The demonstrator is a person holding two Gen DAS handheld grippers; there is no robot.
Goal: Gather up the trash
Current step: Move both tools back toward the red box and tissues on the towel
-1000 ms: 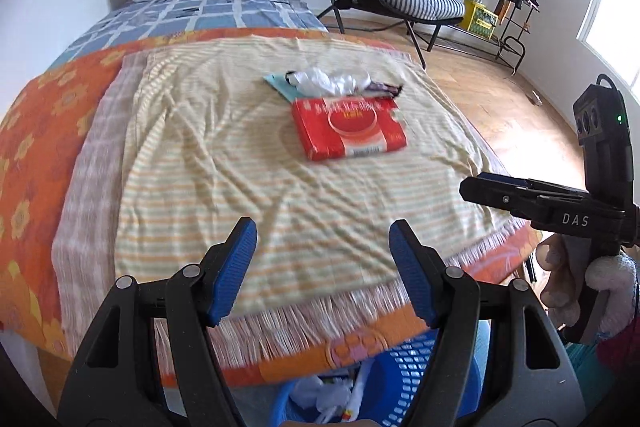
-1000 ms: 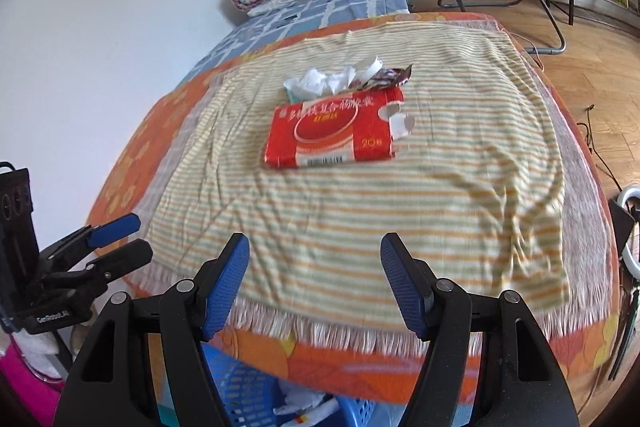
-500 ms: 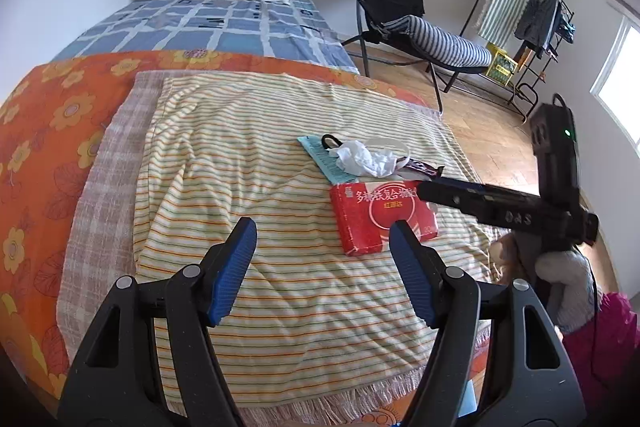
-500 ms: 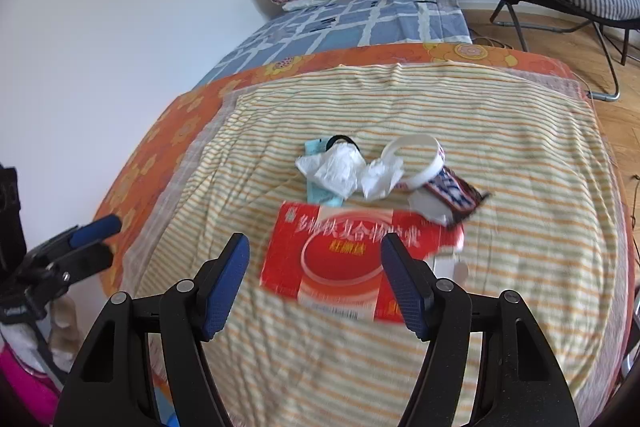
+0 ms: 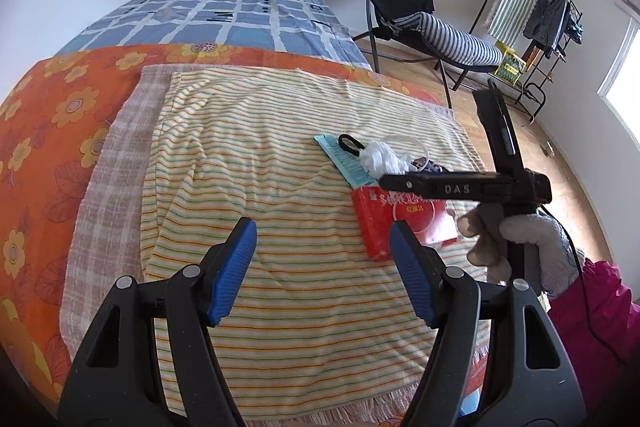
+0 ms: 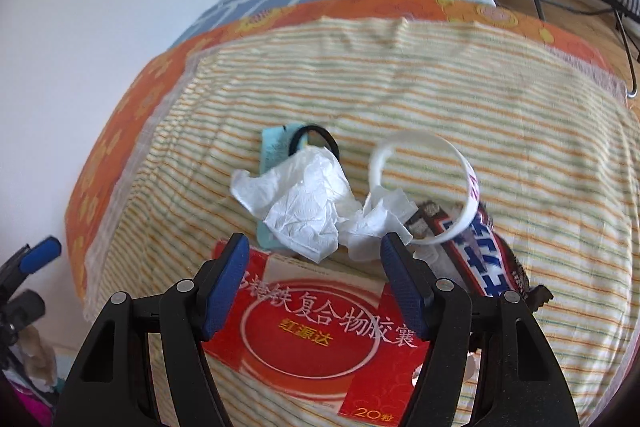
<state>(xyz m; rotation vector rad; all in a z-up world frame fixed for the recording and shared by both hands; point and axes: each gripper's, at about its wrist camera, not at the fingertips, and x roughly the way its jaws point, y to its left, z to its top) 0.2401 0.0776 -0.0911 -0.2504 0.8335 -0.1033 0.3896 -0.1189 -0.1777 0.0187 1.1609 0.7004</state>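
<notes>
- R gripper (image 6: 314,287) jaws apart, empty, over red box (image 6: 312,343) on striped cloth (image 6: 500,115).
- Tissue (image 6: 304,195) just beyond its tips; wrapper (image 6: 480,251) to the right.
- L gripper (image 5: 322,271) jaws apart, empty; trash off to its right.

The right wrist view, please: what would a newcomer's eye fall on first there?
First the red box with white characters, lying on the striped blanket under the open right gripper. Just beyond it sits a small pile: crumpled white tissue, a white ring and a candy bar wrapper.
</notes>
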